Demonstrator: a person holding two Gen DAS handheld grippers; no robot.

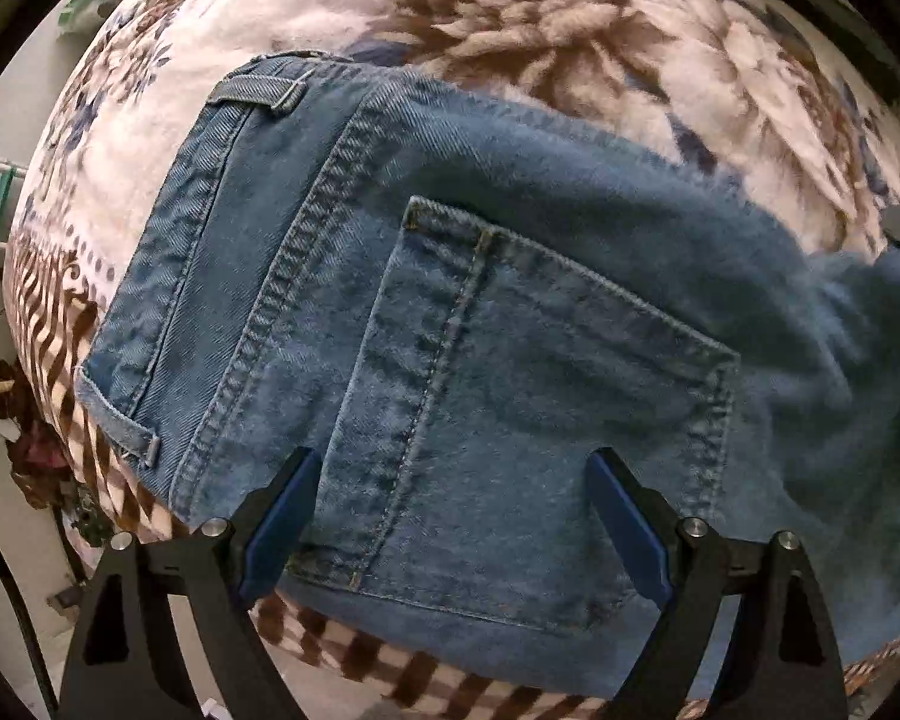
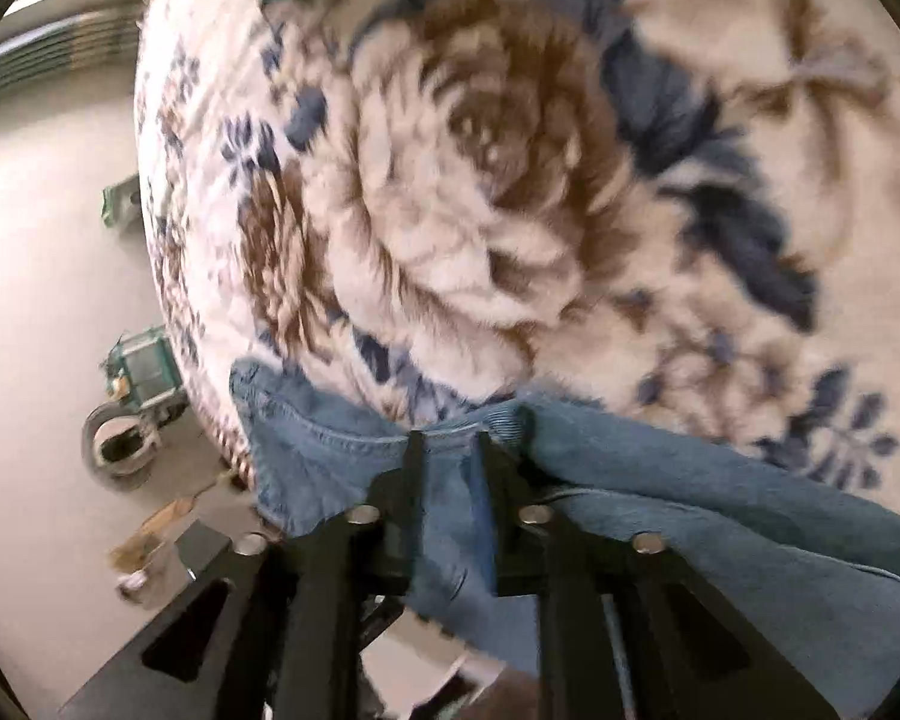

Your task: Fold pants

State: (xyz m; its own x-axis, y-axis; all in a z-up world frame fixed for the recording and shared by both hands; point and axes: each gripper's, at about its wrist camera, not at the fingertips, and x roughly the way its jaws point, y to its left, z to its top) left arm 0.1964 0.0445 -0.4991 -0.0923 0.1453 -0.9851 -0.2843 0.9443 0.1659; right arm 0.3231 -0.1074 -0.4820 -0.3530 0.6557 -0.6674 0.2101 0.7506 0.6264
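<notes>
My left gripper (image 1: 453, 480) hangs wide open over the jeans (image 1: 510, 360) pocket; my right gripper (image 2: 447, 441) pinches the jeans' edge tight above the blanket (image 2: 480, 180).

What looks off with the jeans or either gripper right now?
Nothing looks damaged. The jeans lie on the floral blanket, back pocket up. The right gripper pinches bunched denim, so that edge is rumpled. The left gripper is open above the pocket.
</notes>
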